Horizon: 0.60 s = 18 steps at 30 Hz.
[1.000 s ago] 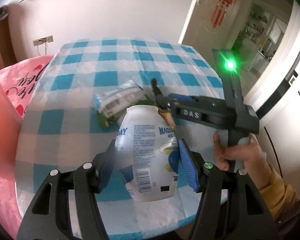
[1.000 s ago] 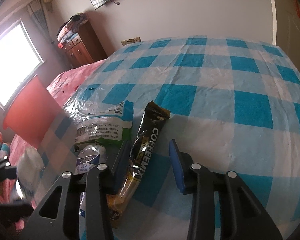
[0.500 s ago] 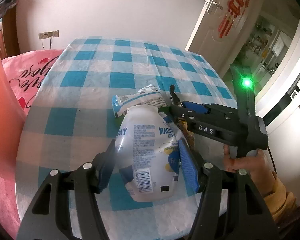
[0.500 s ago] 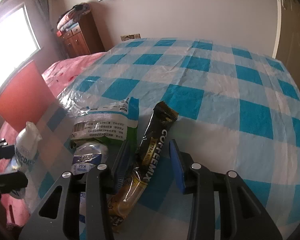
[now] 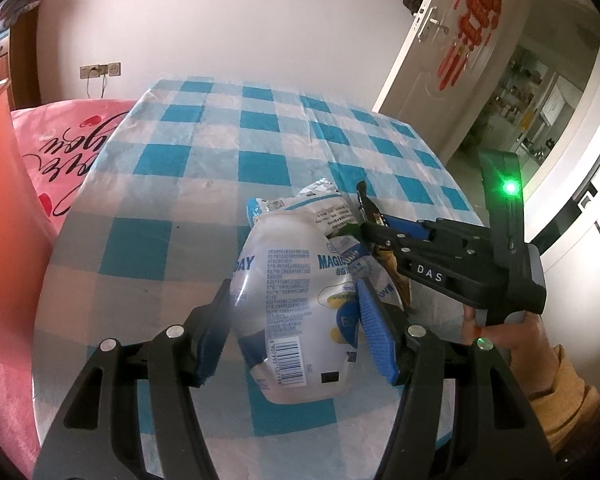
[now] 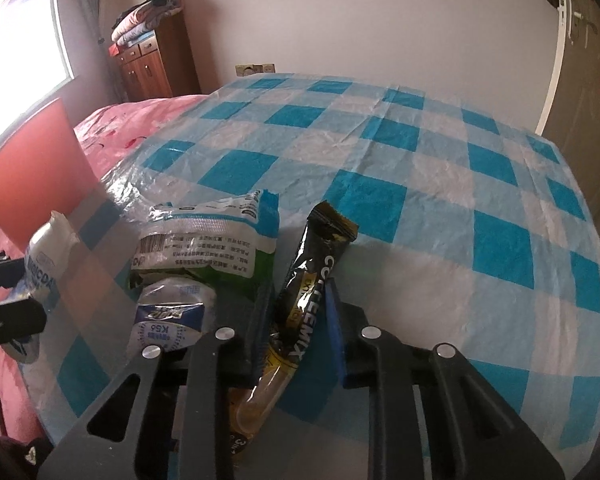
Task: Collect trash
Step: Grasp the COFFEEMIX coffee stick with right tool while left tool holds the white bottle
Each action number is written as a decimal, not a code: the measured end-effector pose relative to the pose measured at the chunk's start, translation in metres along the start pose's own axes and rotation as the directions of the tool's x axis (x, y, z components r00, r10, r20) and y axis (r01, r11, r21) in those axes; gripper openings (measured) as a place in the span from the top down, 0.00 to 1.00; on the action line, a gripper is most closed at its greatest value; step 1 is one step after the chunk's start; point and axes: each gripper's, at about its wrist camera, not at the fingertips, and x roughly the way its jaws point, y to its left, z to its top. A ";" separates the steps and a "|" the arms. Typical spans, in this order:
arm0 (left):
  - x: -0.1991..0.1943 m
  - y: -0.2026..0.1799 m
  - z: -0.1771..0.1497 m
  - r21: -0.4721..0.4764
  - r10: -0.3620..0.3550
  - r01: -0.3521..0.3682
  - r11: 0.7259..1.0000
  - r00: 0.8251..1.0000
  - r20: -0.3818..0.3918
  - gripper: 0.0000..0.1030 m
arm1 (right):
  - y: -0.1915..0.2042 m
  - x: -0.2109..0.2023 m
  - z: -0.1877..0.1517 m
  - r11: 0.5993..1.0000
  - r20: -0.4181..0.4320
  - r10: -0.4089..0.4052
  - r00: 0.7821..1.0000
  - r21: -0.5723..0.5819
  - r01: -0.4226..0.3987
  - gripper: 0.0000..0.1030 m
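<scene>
My left gripper (image 5: pixel 296 300) is shut on a crumpled white plastic bottle (image 5: pixel 296 300) with blue print, held above the checked table (image 5: pixel 220 148). My right gripper (image 6: pixel 298 300) is shut on a black and gold coffee mix sachet (image 6: pixel 320 264) at the table's near edge; it also shows in the left wrist view (image 5: pixel 370 208). Beside the sachet lie a white and green snack wrapper (image 6: pixel 216 240) and a small crushed blue and white pack (image 6: pixel 172 320). The bottle shows at the left of the right wrist view (image 6: pixel 44 264).
A red bin (image 6: pixel 36 176) stands left of the table beside a pink bed cover (image 5: pixel 64 148). A wooden dresser (image 6: pixel 152 60) is at the back wall. An open white door (image 5: pixel 432 64) is at the right.
My right gripper has closed from open onto the coffee sachet. My left gripper has kept its hold on the bottle and drawn back a little, so more of the table shows.
</scene>
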 end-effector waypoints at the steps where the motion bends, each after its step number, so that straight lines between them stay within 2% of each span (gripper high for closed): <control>1: -0.001 0.001 0.000 -0.003 -0.004 0.004 1.000 1.000 0.003 0.40 | 0.001 0.000 0.000 1.000 0.000 -0.008 1.000 -0.002 0.008 0.76; 11: -0.005 0.016 0.000 -0.020 -0.049 0.050 0.999 0.998 0.040 0.40 | -0.009 -0.007 -0.004 0.996 0.008 -0.022 1.000 0.088 0.022 0.80; 18: -0.014 0.022 0.003 -0.018 -0.075 0.077 0.997 0.994 0.076 0.40 | -0.018 -0.029 0.006 0.987 0.049 -0.046 0.998 0.157 0.038 0.83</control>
